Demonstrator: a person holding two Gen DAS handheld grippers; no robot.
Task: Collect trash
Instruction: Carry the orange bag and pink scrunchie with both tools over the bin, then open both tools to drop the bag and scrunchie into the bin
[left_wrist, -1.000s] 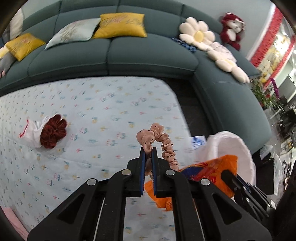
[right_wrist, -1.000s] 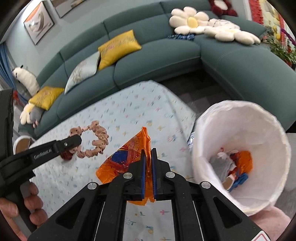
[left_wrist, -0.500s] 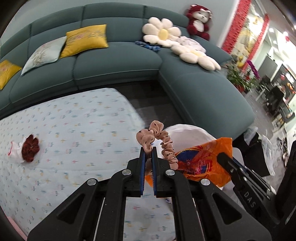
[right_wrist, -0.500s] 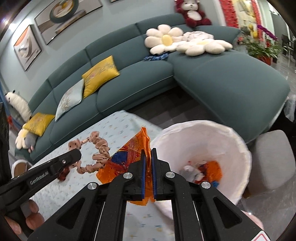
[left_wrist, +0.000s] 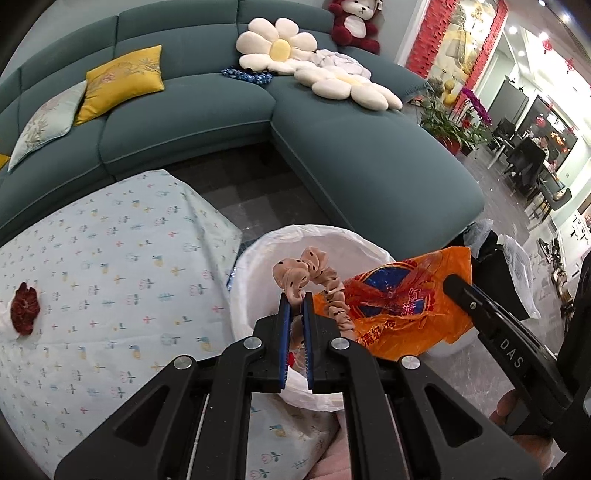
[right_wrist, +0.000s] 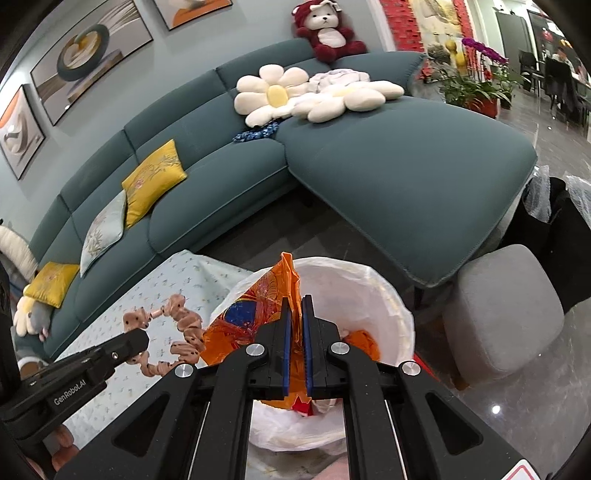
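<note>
My left gripper (left_wrist: 295, 300) is shut on a pink dotted scrunchie (left_wrist: 308, 275) and holds it over the white-lined trash bin (left_wrist: 258, 247). My right gripper (right_wrist: 295, 301) is shut on an orange plastic bag (right_wrist: 255, 299) above the same bin (right_wrist: 373, 295). The bag also shows in the left wrist view (left_wrist: 402, 299), beside the scrunchie. The scrunchie (right_wrist: 177, 325) and the left gripper (right_wrist: 129, 341) show at the lower left of the right wrist view. Some trash (right_wrist: 364, 341) lies inside the bin. A dark red scrunchie on white paper (left_wrist: 24, 308) lies on the table.
The table with a floral cloth (left_wrist: 110, 280) is left of the bin. A teal sectional sofa (left_wrist: 332, 155) with cushions stands behind. A grey stool (right_wrist: 502, 310) stands to the right of the bin, and dark bags (right_wrist: 554, 221) sit beyond it.
Both grippers have swung right from over the table to above the bin, carrying the pink scrunchie and the orange bag. Both stay shut.
</note>
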